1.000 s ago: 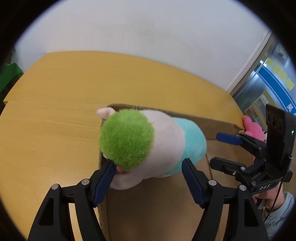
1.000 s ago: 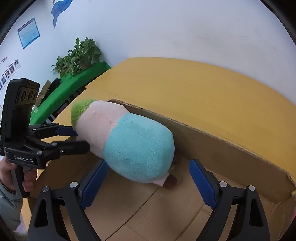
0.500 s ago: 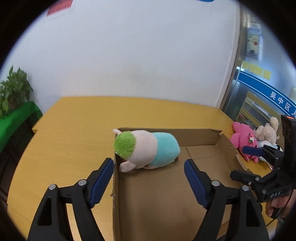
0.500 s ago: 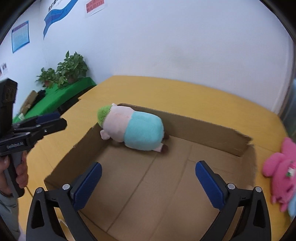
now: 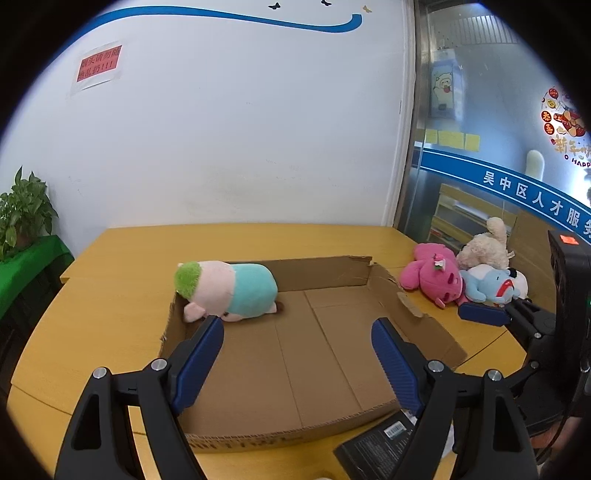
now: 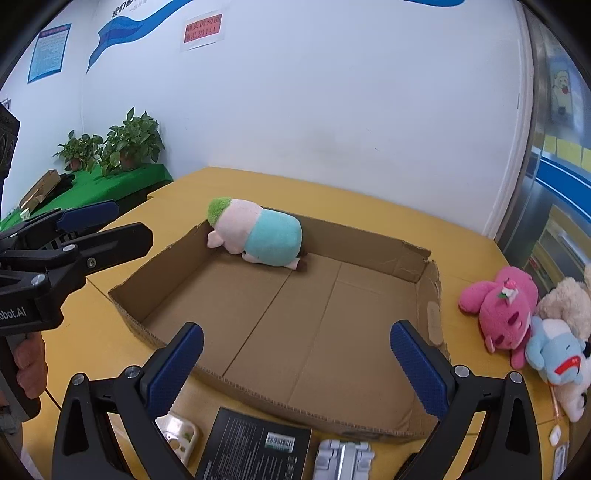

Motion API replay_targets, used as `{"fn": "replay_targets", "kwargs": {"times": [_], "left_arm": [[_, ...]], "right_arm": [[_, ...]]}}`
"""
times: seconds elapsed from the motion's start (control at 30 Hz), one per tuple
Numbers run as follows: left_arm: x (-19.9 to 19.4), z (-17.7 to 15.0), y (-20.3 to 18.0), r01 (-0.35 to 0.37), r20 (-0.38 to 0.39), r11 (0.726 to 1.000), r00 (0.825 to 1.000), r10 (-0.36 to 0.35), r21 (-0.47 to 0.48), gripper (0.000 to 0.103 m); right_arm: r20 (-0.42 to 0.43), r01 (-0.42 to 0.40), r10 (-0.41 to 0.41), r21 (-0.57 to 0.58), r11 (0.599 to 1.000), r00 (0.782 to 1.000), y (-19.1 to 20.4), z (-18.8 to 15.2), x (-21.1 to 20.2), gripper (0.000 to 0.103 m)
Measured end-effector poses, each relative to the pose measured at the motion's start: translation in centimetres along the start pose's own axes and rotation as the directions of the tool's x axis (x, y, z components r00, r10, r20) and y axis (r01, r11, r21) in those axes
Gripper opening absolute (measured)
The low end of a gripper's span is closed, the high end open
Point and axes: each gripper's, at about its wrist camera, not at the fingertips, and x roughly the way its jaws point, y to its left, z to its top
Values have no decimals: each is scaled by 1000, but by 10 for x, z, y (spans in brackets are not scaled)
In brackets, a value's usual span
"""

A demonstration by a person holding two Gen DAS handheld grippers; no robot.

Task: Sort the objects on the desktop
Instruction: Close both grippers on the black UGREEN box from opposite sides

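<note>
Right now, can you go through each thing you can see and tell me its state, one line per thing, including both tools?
Green-haired plush: lying on its side in the box's far corner, released.
Cardboard box: open-topped, right wall torn.
Pink plush: outside the box, on the table.
Blue plush: outside, piled against the pink one.
Cream plush: outside, behind the pile.
Black book: flat, near edge.
Left tool: open, empty, jaws just widened.
Right tool: open, empty.

Potted green leafy plants [image 6: 110, 147] on a green-covered side table [image 6: 107, 186], far left; red paper wall notice [image 6: 202, 30] above.
</note>
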Motion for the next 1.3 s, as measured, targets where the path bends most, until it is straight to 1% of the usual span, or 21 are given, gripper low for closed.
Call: {"fn": "replay_targets", "kwargs": {"times": [0.13,0.3,0.37,0.47,0.5,0.57,0.63,0.7,0.73,0.8,0.87,0.93,1.0,1.07,1.13,1.17,1.23,1.3], "left_arm": [[-7,-5,-13,-13,8,1000,1000,13,-13,83],[-7,-16,-24,-27,-6,999,1000,27,-23,83],[-5,-21,-25,-32,-22,999,999,31,-30,83],[-1,-30,-23,-3,-57,999,998,0,-51,83],[1,-34,-22,15,-71,998,997,-19,-63,83],[7,-45,-18,59,-121,994,990,-70,-94,83],[14,-60,-13,94,-172,987,978,-116,-133,82],[23,-77,-8,112,-228,979,962,-150,-171,82],[29,-87,-8,120,-260,976,951,-166,-184,82],[36,-101,-10,134,-298,970,935,-191,-201,82],[45,-115,-15,167,-340,962,910,-235,-216,82],[53,-124,-20,209,-364,950,887,-284,-232,82],[61,-129,-24,233,-389,939,864,-319,-253,82],[70,-134,-30,256,-417,932,840,-346,-258,82],[77,-139,-34,269,-431,925,825,-365,-269,82],[81,-142,-36,276,-439,919,814,-380,-283,82],[86,-146,-37,281,-448,910,801,-398,-305,81],[89,-150,-39,278,-455,907,795,-402,-316,81]], "right_arm": [[8,-9,9,26,1000,1000,-5,-12,-13,103],[7,-11,11,37,999,1000,-8,-23,-21,103],[3,-17,17,44,999,1000,-8,-27,-21,103],[-5,-33,33,49,998,999,-10,-33,-19,103],[-8,-49,49,51,998,999,-11,-36,-18,103],[-7,-106,106,52,993,994,-14,-44,-20,103],[-11,-176,177,45,983,984,-17,-60,-21,103],[-41,-230,232,44,972,972,-20,-79,-18,103],[-59,-246,249,50,968,967,-20,-88,-16,103],[-114,-275,281,66,959,953,-19,-108,-8,103],[-159,-284,293,74,956,943,-15,-123,-2,103],[-184,-305,315,81,949,931,-10,-134,4,103],[-196,-331,342,86,940,919,-4,-140,8,103],[-205,-337,346,80,938,915,2,-142,11,103],[-212,-338,345,67,939,914,8,-143,14,103],[-215,-341,347,65,938,913,9,-142,15,103],[-216,-351,358,70,934,908,12,-142,18,103],[-220,-357,364,73,931,905,13,-142,20,103]]}}
